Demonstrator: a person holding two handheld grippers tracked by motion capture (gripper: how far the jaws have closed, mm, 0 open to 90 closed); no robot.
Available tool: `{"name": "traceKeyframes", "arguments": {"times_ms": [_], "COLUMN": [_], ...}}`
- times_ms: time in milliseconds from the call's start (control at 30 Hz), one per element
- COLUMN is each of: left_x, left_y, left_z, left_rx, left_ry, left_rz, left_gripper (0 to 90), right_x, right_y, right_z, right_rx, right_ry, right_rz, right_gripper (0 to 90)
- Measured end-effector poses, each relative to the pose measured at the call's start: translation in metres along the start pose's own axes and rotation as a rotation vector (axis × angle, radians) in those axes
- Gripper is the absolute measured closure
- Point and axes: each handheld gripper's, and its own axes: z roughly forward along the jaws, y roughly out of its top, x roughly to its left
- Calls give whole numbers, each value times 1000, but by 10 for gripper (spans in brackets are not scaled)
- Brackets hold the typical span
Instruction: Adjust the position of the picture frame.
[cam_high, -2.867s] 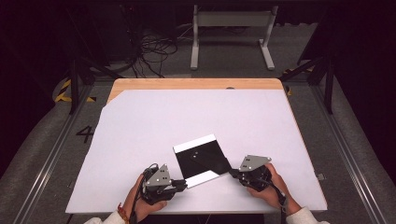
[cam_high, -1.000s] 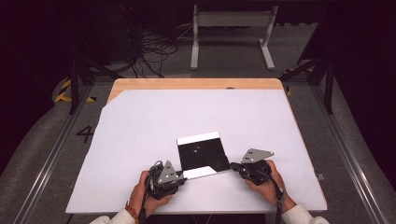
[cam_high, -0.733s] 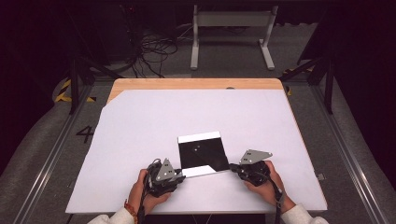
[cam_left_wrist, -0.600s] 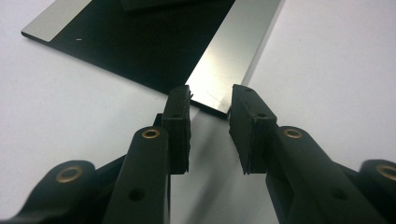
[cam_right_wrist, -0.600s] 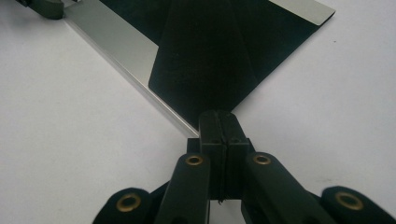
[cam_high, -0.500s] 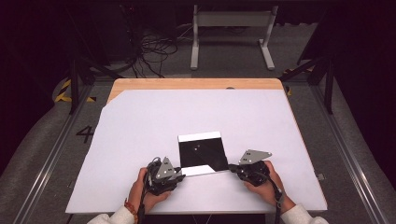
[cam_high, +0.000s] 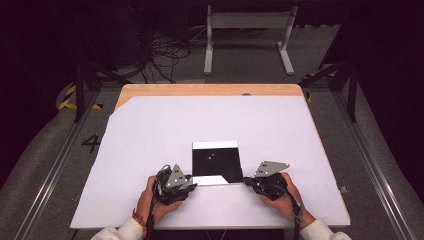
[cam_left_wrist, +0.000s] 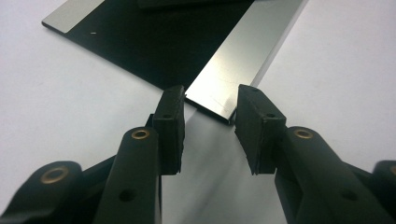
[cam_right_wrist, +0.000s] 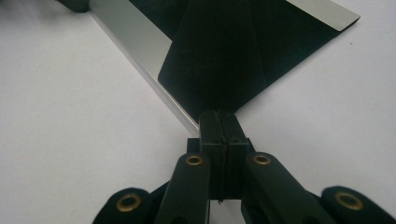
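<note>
A black sheet (cam_high: 216, 161) lies flat on the white table (cam_high: 150, 130), with a pale strip along its far edge (cam_high: 215, 145) and a pale folded strip along its near edge (cam_high: 210, 180). My left gripper (cam_high: 192, 186) rests at the strip's left end. In the left gripper view its jaws (cam_left_wrist: 208, 100) have just been opening, and the strip's corner (cam_left_wrist: 210, 105) lies between the pads without being pressed. My right gripper (cam_high: 246, 182) sits at the sheet's near right corner. In the right gripper view its jaws (cam_right_wrist: 219, 116) are shut on the black corner (cam_right_wrist: 233, 51).
The white cover leaves a wooden border (cam_high: 210, 90) bare at the table's far edge. Both hands rest close to the near edge. Beyond the table are floor cables (cam_high: 165, 50) and a metal stand (cam_high: 245, 20).
Since the earliest frame the sheet has turned squarer to the table, and a pale strip now lies along its near edge. Over the last second both hands have barely shifted.
</note>
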Motion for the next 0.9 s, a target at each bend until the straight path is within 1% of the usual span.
{"name": "traceKeyframes", "arguments": {"times_ms": [67, 133, 267, 467, 500, 600, 667, 900], "left_x": [1, 2, 4, 8, 9, 11, 11, 13], "left_y": [0, 0, 0, 1, 1, 0, 0, -2], "left_z": [0, 0, 0, 1, 1, 1, 1, -1], "left_rx": [1, -1, 3, 7, 9, 4, 3, 0], "left_ry": [10, 7, 16, 17, 15, 4, 10, 9], "left_rz": [1, -2, 0, -8, -5, -17, -8, -8], "left_gripper": [611, 602, 585, 558, 557, 548, 544, 535], "right_x": [1, 1, 2, 3, 3, 3, 3, 2], "right_y": [1, 0, 1, 2, 2, 2, 2, 1], "right_z": [1, 1, 1, 2, 2, 2, 2, 2], "right_rx": [1, 0, 2, 3, 3, 2, 2, -1], "right_ry": [1, 4, 0, -1, -1, 2, 2, 6], "right_rz": [-1, -1, -2, -6, -8, -10, -13, -17], "right_gripper": [900, 900, 900, 900, 900, 900, 900, 900]}}
